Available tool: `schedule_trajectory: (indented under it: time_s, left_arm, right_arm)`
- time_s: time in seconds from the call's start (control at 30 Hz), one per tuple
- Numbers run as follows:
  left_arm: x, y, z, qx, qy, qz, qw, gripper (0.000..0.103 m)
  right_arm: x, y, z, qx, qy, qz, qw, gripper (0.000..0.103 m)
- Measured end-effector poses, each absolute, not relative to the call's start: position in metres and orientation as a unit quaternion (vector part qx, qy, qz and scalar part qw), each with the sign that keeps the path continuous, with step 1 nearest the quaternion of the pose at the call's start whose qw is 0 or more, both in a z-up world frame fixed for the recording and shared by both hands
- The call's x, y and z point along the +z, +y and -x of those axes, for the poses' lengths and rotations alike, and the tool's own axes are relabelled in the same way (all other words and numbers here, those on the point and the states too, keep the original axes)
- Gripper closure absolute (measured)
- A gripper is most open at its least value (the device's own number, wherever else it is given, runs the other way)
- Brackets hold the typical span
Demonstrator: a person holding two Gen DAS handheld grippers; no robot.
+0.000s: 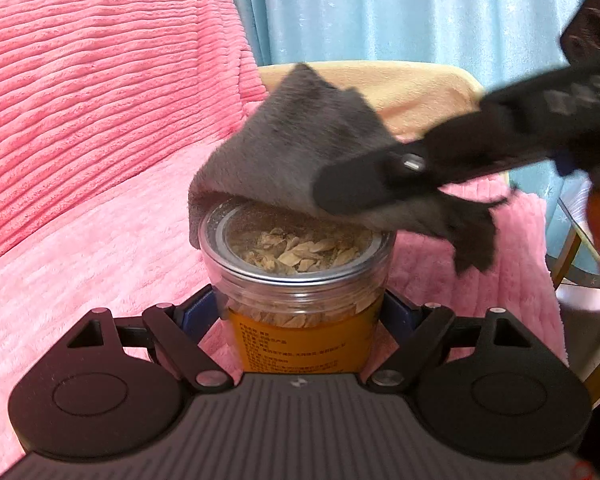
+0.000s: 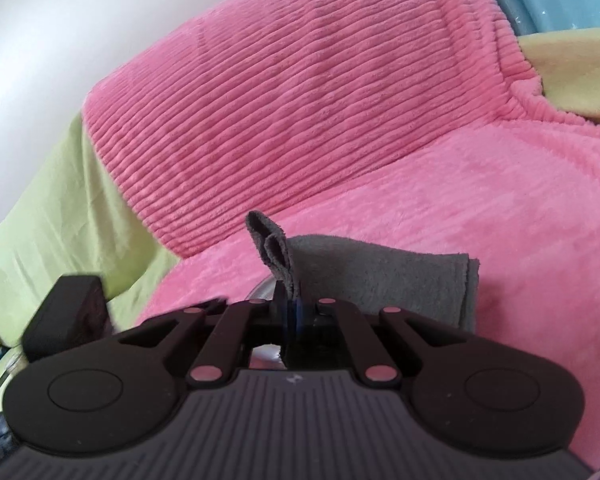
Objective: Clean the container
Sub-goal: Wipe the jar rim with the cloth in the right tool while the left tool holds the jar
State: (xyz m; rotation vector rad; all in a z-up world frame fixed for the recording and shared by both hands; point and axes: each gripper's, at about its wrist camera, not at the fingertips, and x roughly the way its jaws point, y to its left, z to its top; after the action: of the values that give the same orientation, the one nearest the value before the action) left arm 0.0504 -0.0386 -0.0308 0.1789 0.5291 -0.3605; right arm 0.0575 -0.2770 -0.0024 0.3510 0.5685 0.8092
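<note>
So the clear round plastic jar with the orange label (image 1: 300,280) is clamped between the left gripper's (image 1: 302,312) fingers, held upright over the fluffy pink blanket (image 1: 100,240), not resting on it as far as I can see. It's full of pale dried flakes under a see-through lid. A grey microfibre cloth (image 1: 284,152) is draped over the far rim of the lid and hangs down its left side. The right gripper (image 2: 294,312) comes in from the right, fingers pinched tight on a fold of that cloth. Behind is a pink ribbed cushion (image 1: 80,72), a pale yellow towel (image 1: 412,88) and light blue curtains (image 1: 400,8). In the right wrist view there's a lime green sheet (image 2: 52,208) off left.
</note>
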Motion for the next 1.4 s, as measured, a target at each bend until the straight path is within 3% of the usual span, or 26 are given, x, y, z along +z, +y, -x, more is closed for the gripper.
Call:
schedule_trajectory:
  time_s: [0.23, 0.57, 0.93, 1.4]
  left_arm:
    - [-0.031, -0.040, -0.050, -0.175, 0.263, -0.089, 0.945, 0.019]
    - [-0.031, -0.041, -0.050, -0.175, 0.262, -0.088, 0.945, 0.019]
    - [-0.030, -0.044, -0.046, -0.176, 0.262, -0.089, 0.945, 0.019]
    - [-0.032, -0.043, -0.049, -0.176, 0.264, -0.081, 0.945, 0.019]
  right_arm:
    - [-0.009, -0.253, -0.069, 0.430, 0.285, -0.203, 0.832, 0.102]
    - [-0.013, -0.266, -0.105, 0.374, 0.270, -0.232, 0.856, 0.103]
    - [-0.007, -0.275, -0.060, 0.409, 0.273, -0.198, 0.848, 0.102]
    - [-0.008, -0.257, -0.096, 0.374, 0.259, -0.189, 0.871, 0.103]
